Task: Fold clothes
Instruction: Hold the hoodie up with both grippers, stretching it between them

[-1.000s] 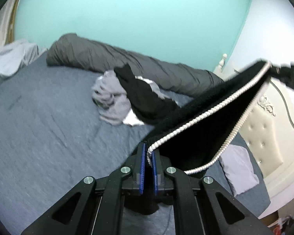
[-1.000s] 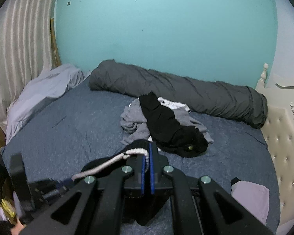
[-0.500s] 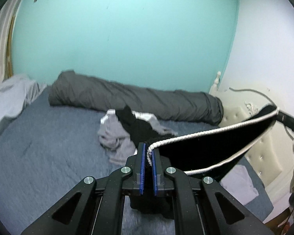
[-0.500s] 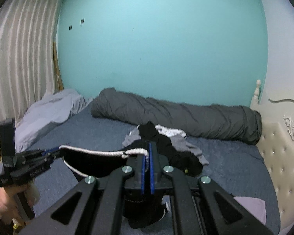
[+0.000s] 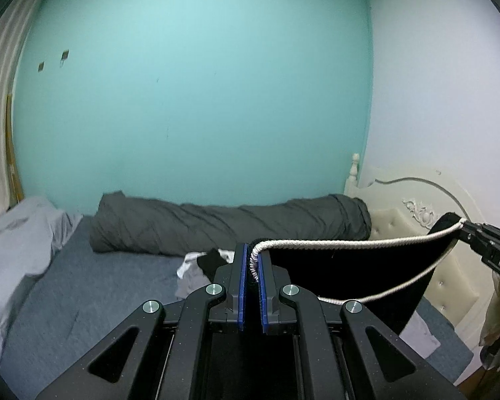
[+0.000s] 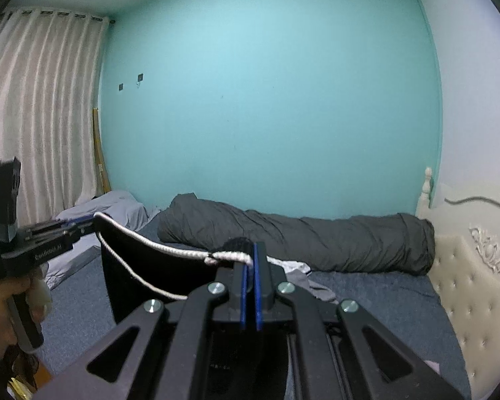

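- Left gripper [image 5: 253,261], jaws nearly closed, pinches the white braided trim of a black knit garment [image 5: 350,266].
- Right gripper [image 6: 250,260] clamps the opposite corner; the garment hangs stretched between them above the blue-grey bed [image 6: 366,286].
- Rumpled grey and black clothes [image 5: 200,266], probably a pile, lie beyond.

Black tool [image 5: 251,266], blue pads [image 5: 240,286], silver screws [image 5: 215,289]
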Demonstrator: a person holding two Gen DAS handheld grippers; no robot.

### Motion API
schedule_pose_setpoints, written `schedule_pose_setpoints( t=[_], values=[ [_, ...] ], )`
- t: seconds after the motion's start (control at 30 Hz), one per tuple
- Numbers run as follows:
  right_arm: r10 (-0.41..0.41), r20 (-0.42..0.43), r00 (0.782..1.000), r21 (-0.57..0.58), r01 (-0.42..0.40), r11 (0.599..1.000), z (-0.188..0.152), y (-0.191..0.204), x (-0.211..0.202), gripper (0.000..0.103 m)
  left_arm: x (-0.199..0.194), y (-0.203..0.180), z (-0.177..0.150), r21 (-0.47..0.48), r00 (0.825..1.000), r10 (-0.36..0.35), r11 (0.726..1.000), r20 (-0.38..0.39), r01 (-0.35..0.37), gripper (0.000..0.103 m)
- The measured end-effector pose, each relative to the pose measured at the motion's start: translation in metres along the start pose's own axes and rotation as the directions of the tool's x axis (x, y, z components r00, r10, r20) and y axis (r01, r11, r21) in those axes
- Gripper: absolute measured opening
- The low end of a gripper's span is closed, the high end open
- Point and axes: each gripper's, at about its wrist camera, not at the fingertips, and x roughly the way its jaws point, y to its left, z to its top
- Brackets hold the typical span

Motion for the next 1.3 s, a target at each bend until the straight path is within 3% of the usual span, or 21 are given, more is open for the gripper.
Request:
schedule_pose_setpoints(
  t=[0.23,0.7,1.3],
  values=[
    [0.015,0.024,1.0,-0.008,-0.014,1.0,0.009,0.006,-0.03,0.003,-0.035,-0.013,0.008,0.046,1.0,-0.019,0.999,0.006,0.019,0.006],
    [0.028,-0.014,1.0,-0.014,-0.028,1.0,-0.017,0.025,-0.062,0.003,-0.068,-0.021,-0.029,0.044,0.999,-0.043,0.998,-0.026,0.044,0.006],
    [0.019,0.066,0.998,-0.033,-0.017,0.999,0.019,0.04,-0.14,0.003,-0.154,-0.053,0.01,0.105,0.995,-0.039,0.994,0.095,0.029,0.006]
  ],
)
